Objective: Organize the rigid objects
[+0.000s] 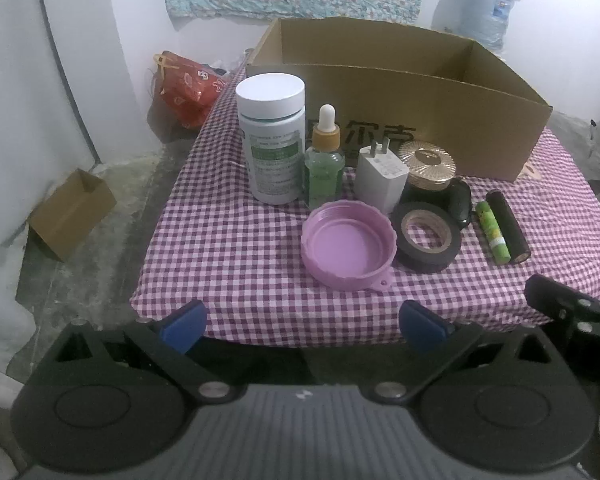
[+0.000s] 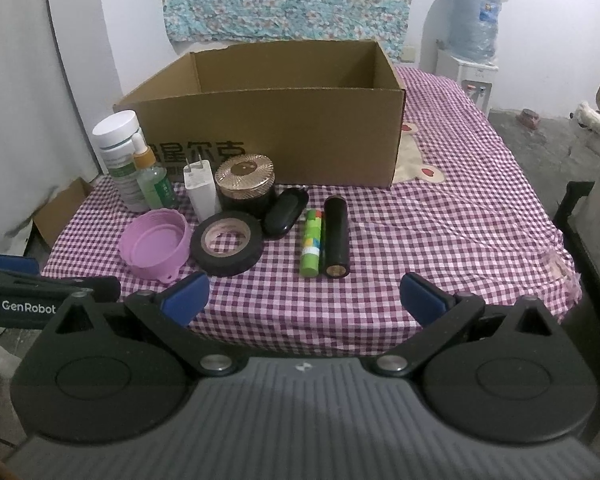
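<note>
Both my claws, left gripper (image 1: 302, 326) and right gripper (image 2: 304, 294), hang wide open and empty at frame bottom. The objects crowd mid-frame before the cardboard box (image 2: 284, 120). Reaching the white bottle (image 1: 271, 136) could topple the dropper bottle (image 1: 324, 160) touching it.

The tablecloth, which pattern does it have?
Purple-and-white checks on the tablecloth; clearest in the right wrist view.

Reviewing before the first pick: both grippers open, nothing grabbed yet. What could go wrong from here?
1. The dropper bottle stands upright against the white jar and near the charger; reaching into that tight cluster may topple it.
2. The green tube and black cylinder lie side by side; a grab may catch both or roll one away.
3. The tape roll lies flat and may slip from the right gripper.
</note>
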Tool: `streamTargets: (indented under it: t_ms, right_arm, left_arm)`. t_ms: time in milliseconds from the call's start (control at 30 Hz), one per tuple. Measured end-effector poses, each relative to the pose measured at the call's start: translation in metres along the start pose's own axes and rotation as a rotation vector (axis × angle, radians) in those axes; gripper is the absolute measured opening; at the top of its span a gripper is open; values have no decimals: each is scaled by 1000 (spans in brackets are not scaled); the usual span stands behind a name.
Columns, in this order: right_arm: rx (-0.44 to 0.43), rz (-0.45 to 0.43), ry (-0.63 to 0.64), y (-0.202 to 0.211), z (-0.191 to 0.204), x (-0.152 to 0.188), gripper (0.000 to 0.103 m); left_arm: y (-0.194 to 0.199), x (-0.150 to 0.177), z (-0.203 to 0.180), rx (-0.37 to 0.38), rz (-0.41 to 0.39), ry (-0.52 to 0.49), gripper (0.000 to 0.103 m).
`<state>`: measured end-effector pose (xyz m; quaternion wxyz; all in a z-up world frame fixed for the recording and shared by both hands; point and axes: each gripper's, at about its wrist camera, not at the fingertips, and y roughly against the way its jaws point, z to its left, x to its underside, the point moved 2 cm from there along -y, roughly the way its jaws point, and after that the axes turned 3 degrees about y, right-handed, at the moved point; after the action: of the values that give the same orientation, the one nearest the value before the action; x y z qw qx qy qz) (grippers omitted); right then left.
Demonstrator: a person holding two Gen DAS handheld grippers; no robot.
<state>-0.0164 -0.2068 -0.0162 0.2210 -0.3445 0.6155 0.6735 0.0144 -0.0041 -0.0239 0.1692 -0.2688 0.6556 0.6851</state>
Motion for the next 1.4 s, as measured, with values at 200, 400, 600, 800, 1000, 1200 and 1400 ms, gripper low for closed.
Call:
streamTargets:
  t_ms: [200, 400, 600, 800, 1000, 1200, 1400]
  right_arm:
    - [-1, -5, 14, 0, 1, -1, 102]
    - [-2, -13, 20, 1, 1, -2, 102]
    - [-2, -18, 28, 1, 2, -2, 102]
    - [-3, -19, 31, 1, 2, -2, 102]
    - [-6, -26, 37, 2, 3, -3, 102]
    - [-9, -28, 40, 1, 4, -2, 102]
    - [-11, -30, 39, 1, 5, -2, 102]
  left_arm:
    - [-1, 0, 0, -12, 0, -2, 103]
    - [-1, -1, 0, -20, -3, -6, 103]
    - [-2, -1, 0, -24, -2, -7, 103]
    - [-2, -1, 1, -25, -1, -7, 103]
    - [-2, -1, 1, -25, 0, -6, 103]
    - [-2, 1, 3, -25, 2, -6, 103]
    - [-2, 1, 2, -26, 2, -6, 103]
